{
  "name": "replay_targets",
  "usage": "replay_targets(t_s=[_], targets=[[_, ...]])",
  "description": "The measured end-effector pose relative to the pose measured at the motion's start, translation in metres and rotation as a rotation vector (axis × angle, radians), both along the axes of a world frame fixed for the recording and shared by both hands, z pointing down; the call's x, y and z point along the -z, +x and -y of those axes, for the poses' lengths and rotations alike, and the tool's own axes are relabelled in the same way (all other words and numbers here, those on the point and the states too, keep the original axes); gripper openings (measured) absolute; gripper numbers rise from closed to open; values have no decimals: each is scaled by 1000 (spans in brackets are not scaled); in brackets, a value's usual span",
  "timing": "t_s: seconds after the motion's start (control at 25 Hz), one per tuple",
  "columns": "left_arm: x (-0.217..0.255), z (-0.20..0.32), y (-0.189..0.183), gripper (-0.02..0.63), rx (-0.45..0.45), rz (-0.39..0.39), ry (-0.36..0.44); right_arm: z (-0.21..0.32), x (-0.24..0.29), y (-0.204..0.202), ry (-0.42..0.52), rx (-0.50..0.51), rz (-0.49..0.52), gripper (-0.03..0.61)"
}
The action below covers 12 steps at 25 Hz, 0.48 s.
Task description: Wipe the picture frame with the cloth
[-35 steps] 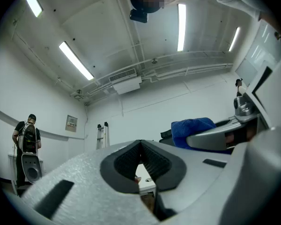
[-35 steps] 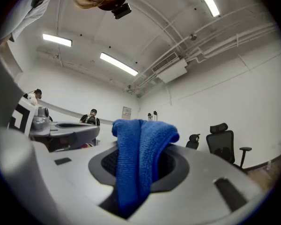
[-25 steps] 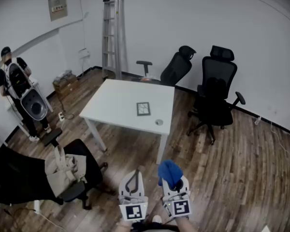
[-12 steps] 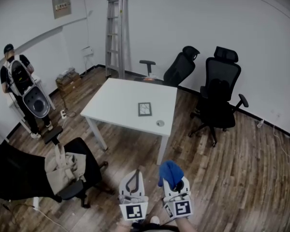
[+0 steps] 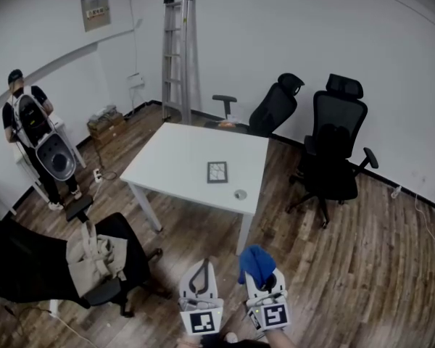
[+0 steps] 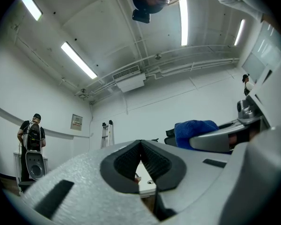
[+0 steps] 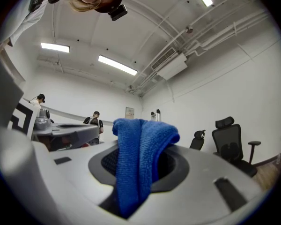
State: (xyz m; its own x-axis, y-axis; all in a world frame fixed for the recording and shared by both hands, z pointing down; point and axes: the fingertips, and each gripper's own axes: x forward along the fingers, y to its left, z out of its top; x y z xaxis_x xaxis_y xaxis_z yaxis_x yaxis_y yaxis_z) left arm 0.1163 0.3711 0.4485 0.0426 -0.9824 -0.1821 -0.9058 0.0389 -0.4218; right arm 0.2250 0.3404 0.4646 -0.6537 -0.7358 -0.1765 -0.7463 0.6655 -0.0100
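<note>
The picture frame [image 5: 217, 172], small and dark-edged, lies flat on the white table [image 5: 174, 158] in the middle of the room, far from both grippers. A blue cloth [image 5: 255, 261] is bunched in my right gripper [image 5: 260, 274], which is shut on it at the bottom of the head view. In the right gripper view the cloth [image 7: 140, 158] hangs folded between the jaws. My left gripper [image 5: 200, 267] is beside it, shut with nothing in it; its pads [image 6: 152, 161] meet at the tips. Both are held over the wooden floor, short of the table.
A small round object [image 5: 239, 193] lies near the table's front edge. Two black office chairs [image 5: 336, 147] [image 5: 272, 107] stand behind and right of the table. A black chair with a beige bag [image 5: 94, 256] is front left. A ladder [image 5: 177, 56] leans at the back wall. A person [image 5: 30, 133] stands far left.
The table and frame have drifted slightly lower and nearer in the head view. Both grippers keep the same pose, the cloth still clamped in the right one.
</note>
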Motion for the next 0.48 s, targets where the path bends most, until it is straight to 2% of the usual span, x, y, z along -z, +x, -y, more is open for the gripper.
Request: replay_targets(t_s=[0.12, 0.2, 0.24, 0.36, 0.4, 0.44, 0.48], targets=[[-2, 17, -4, 3, -9, 50, -12, 16, -4, -6, 1, -3, -4, 117], [-6, 32, -10, 3, -16, 18, -14, 30, -7, -13, -3, -12, -5, 117], [-10, 41, -16, 3, -15, -54, -6, 38, -8, -17, -6, -16, -5, 117], [-20, 73, -38, 3, -3, -403, 47, 67, -12, -34, -4, -29, -7, 117], [-22, 85, -47, 3, -6, -459, 59, 78, -13, -42, 0, -33, -8, 117], [-22, 98, -55, 3, -13, -465, 63, 90, -14, -50, 2, -39, -12, 117], [-21, 111, -64, 3, -24, -434, 61, 102, -15, -59, 2, -44, -17, 117]])
